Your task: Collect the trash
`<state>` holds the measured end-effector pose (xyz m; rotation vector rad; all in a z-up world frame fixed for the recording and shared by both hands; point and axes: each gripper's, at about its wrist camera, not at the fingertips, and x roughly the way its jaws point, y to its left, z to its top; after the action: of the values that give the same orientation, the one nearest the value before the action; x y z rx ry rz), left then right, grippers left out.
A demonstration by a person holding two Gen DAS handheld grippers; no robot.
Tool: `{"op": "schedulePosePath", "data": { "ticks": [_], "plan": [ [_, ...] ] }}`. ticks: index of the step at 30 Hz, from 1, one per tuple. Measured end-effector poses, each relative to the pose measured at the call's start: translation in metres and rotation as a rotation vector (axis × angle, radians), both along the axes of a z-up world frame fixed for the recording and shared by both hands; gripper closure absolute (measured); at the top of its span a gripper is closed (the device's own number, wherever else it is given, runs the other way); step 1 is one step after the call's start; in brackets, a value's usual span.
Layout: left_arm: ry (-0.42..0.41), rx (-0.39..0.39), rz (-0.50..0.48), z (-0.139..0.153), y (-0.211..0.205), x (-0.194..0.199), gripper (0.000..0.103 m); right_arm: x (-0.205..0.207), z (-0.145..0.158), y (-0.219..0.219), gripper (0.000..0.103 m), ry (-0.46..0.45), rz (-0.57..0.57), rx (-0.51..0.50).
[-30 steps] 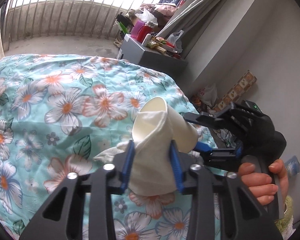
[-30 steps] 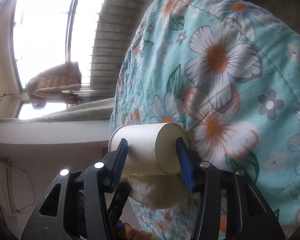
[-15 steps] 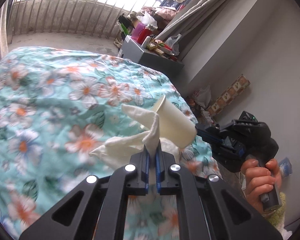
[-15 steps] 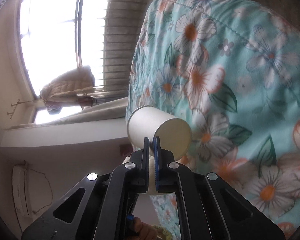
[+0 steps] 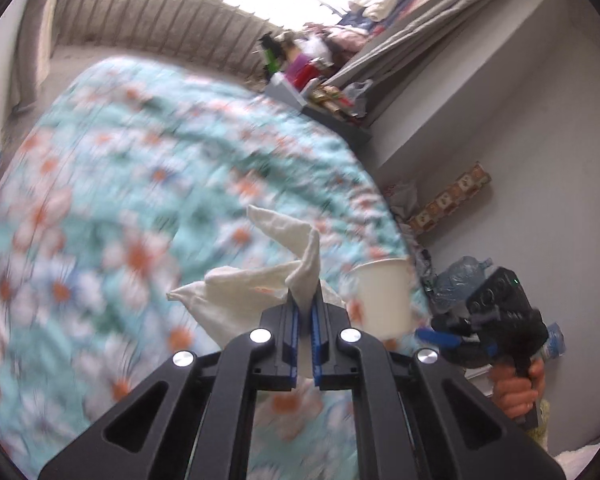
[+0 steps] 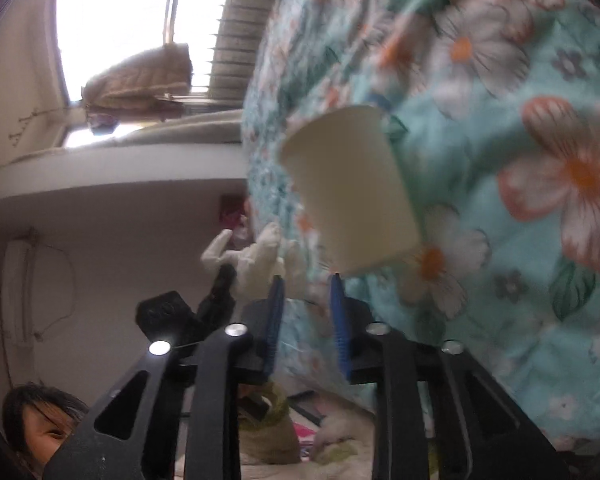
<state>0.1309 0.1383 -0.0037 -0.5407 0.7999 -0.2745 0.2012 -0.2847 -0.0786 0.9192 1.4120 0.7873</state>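
My left gripper (image 5: pixel 305 312) is shut on a crumpled white tissue (image 5: pixel 252 292), which hangs above the floral quilt (image 5: pixel 120 200). A white paper cup (image 5: pixel 384 296) floats just right of it, mouth up. In the right wrist view the same cup (image 6: pixel 352 192) is ahead of my right gripper (image 6: pixel 306 280), its base just beyond the right fingertip. The right jaws are opening; nothing sits between the blue pads, and the cup looks loose. The tissue (image 6: pixel 256 264) shows to the left of the cup.
The bed's edge runs along a grey wall. A cluttered bedside cabinet (image 5: pixel 320 96), a patterned box (image 5: pixel 452 204) and a large water bottle (image 5: pixel 460 276) stand beside the bed. A hand (image 5: pixel 516 392) grips the right handle. A yellowish bag (image 6: pixel 268 432) lies on the floor.
Both grippers drew back from the bed. The left one closed on the tissue. The right one pinched the cup, then spread its jaws, and the cup now sits ahead of its fingertips.
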Motion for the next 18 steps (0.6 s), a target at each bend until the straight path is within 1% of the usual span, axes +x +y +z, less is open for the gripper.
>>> {"op": "schedulePosePath", "data": {
  "ticks": [2,3,4,6,7,8,9,10,12,14,16,18],
  "plan": [
    [0.016,-0.012,0.020,-0.013,0.001,-0.010,0.099,-0.007,-0.007,-0.001,0.064,-0.010,0.014,-0.086],
    [0.015,-0.007,0.033,-0.018,0.002,-0.016,0.099,-0.009,-0.007,-0.002,0.062,-0.015,0.023,-0.110],
    [0.008,0.013,0.043,-0.021,0.001,-0.020,0.099,-0.012,-0.004,-0.003,0.057,-0.027,0.027,-0.131],
    [-0.006,0.060,0.056,-0.022,0.001,-0.027,0.099,-0.015,0.015,-0.003,0.051,-0.104,0.038,-0.180],
    [-0.008,0.074,0.059,-0.024,0.002,-0.029,0.099,-0.014,0.024,-0.001,0.046,-0.142,0.043,-0.198],
    [-0.005,0.081,0.059,-0.025,0.002,-0.031,0.099,-0.012,0.038,0.001,0.041,-0.192,0.045,-0.229],
    [-0.001,0.083,0.057,-0.026,0.002,-0.031,0.099,-0.007,0.045,0.003,0.039,-0.224,0.043,-0.249],
    [0.002,0.087,0.057,-0.027,0.003,-0.032,0.098,-0.004,0.052,0.003,0.034,-0.260,0.042,-0.267],
    [0.008,0.086,0.059,-0.029,0.005,-0.032,0.098,0.009,0.068,0.008,0.030,-0.326,0.034,-0.329],
    [0.005,0.085,0.060,-0.029,0.006,-0.033,0.098,0.019,0.078,0.022,0.025,-0.388,0.048,-0.389],
    [0.008,0.080,0.063,-0.030,0.007,-0.033,0.098,0.025,0.081,0.038,0.024,-0.437,0.078,-0.476],
    [0.015,0.075,0.065,-0.032,0.008,-0.032,0.098,0.034,0.079,0.060,0.021,-0.486,0.151,-0.549]
  ]
}}
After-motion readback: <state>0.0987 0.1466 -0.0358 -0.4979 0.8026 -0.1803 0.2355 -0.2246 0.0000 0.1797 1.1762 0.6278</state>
